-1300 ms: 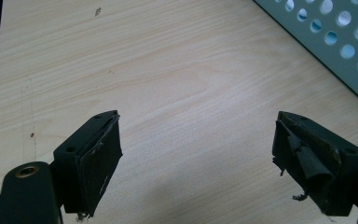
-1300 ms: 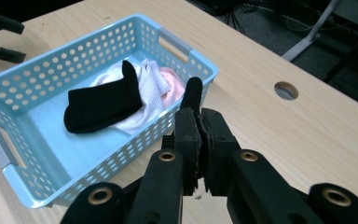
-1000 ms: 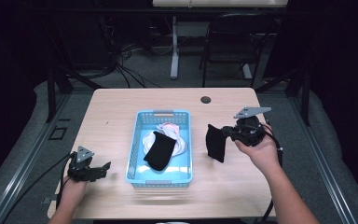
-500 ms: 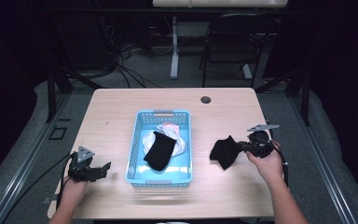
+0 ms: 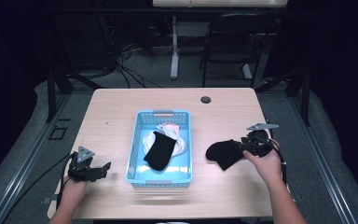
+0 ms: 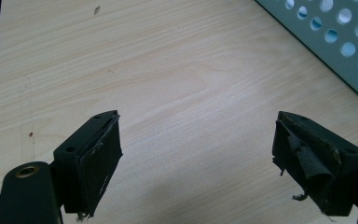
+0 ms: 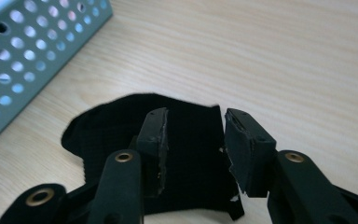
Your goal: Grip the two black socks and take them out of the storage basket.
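Now flat on the table (image 5: 121, 112) just right of the blue basket (image 5: 184, 140), a black sock (image 5: 223, 153), under right gripper (image 5: 240, 148) jaws just opened and off the cloth; left gripper (image 5: 103, 167), left of basket, gaping empty.

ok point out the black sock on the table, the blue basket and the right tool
black sock on the table (image 5: 221, 154), high view, middle of the fabric
blue basket (image 5: 163, 113), high view, far rim
right tool (image 7: 195, 135), right gripper view, midway between its fingertips
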The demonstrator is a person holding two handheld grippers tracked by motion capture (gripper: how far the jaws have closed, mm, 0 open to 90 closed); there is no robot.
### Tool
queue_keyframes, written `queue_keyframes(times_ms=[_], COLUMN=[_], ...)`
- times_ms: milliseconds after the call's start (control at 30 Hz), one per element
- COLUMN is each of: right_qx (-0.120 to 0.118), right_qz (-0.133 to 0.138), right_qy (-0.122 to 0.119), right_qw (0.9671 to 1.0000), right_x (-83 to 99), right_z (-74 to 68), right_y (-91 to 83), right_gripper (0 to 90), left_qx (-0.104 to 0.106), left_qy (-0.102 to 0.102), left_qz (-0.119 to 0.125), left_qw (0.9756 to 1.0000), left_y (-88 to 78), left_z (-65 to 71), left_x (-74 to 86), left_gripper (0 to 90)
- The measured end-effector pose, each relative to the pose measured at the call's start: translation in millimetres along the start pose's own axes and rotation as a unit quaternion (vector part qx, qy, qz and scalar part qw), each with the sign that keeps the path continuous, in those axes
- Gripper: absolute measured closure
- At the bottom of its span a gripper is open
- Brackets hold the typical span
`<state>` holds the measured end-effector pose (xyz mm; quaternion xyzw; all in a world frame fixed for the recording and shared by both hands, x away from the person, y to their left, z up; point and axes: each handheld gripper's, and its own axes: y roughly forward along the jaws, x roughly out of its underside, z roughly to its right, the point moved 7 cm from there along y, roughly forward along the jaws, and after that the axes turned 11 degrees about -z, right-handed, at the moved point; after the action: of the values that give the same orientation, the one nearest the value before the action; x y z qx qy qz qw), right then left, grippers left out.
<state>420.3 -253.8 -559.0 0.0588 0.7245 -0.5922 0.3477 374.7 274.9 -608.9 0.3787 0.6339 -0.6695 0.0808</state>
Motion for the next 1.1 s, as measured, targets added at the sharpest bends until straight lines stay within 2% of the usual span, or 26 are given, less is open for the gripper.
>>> queue_keyframes(times_ms=[100, 133, 167, 267, 467, 500, 533, 633, 833, 967, 1000, 1067, 1100], right_qx=[-0.01, -0.01, -0.015, -0.016, -0.026, -0.027, -0.027, -0.03, -0.045, -0.051, -0.053, -0.052, -0.055], right_qz=[0.007, 0.007, 0.002, 0.003, -0.003, -0.003, -0.003, -0.006, -0.006, -0.006, -0.008, -0.01, -0.011], right_qy=[-0.021, -0.021, -0.036, -0.048, -0.093, -0.11, -0.11, -0.133, -0.163, -0.183, -0.193, -0.197, -0.204], right_qw=[0.9997, 0.9997, 0.9992, 0.9987, 0.9953, 0.9935, 0.9935, 0.9906, 0.9855, 0.9817, 0.9797, 0.979, 0.9773], right_x=[-14.0, -14.0, -21.5, -27.7, -50.0, -57.9, -57.9, -69.3, -90.9, -103.9, -108.9, -110.3, -112.6], right_z=[-11.6, -11.6, -19.3, -25.9, -53.0, -62.3, -62.3, -76.8, -104.3, -121.0, -128.7, -131.2, -135.8], right_y=[-1.7, -1.7, -1.0, 0.2, 5.1, 6.6, 6.6, 8.0, 11.7, 15.9, 19.4, 20.7, 23.3], right_gripper=[56.2, 56.2, 54.5, 54.1, 53.1, 52.4, 52.4, 52.3, 54.0, 56.5, 57.4, 58.6, 59.5], left_qx=[0.001, 0.0, 0.0, 0.0, 0.001, 0.001, 0.001, 0.001, 0.001, 0.002, 0.002, 0.002, 0.003], left_qy=[0.001, 0.002, 0.0, 0.001, 0.0, 0.0, 0.0, 0.001, 0.002, -0.001, -0.001, -0.002, -0.002], left_qz=[0.0, -0.001, 0.0, 0.0, 0.0, 0.0, 0.0, 0.0, -0.001, 0.001, 0.001, 0.002, 0.002], left_qw=[1.0, 1.0, 1.0, 1.0, 1.0, 1.0, 1.0, 1.0, 1.0, 1.0, 1.0, 1.0, 1.0], left_y=[0.0, -0.1, 0.0, 0.1, -0.1, -0.3, -0.3, -0.4, -0.6, -0.7, -0.8, -0.7, -0.7], left_z=[0.1, -0.1, -0.1, -0.1, -0.2, -0.4, -0.4, -0.5, -0.9, -0.9, -1.0, -1.1, -1.2], left_x=[0.0, 0.1, 0.0, 0.0, -0.1, 0.0, 0.0, 0.0, 0.0, -0.3, -0.4, -0.4, -0.5], left_gripper=[15.5, 15.5, 15.5, 15.5, 15.5, 15.5, 15.5, 15.5, 15.5, 15.5, 15.5, 15.5, 15.5])
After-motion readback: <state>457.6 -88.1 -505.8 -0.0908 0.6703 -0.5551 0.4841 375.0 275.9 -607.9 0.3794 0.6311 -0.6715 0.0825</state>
